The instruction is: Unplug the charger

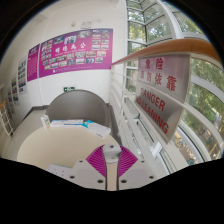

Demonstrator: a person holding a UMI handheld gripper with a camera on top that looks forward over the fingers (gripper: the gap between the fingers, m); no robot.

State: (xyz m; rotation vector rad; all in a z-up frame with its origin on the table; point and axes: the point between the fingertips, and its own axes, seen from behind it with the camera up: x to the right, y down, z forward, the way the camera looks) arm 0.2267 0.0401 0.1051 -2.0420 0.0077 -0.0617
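Observation:
My gripper (111, 156) has its two fingers drawn close together, with the pink pads (97, 161) forming a narrow V. A small white block, the charger (110, 148), sits right at the fingertips and both fingers press on it. It is held in the air, clear of the pale surface (45, 145) below. No socket, power strip or cable shows in this view.
A tilted sign with red letters reading DANGER WARNING (160, 98) stands close on the right. Beyond it are windows (165, 25). Pink posters (72, 50) hang on the far wall. A flat blue-and-white item (72, 124) lies ahead on the pale surface.

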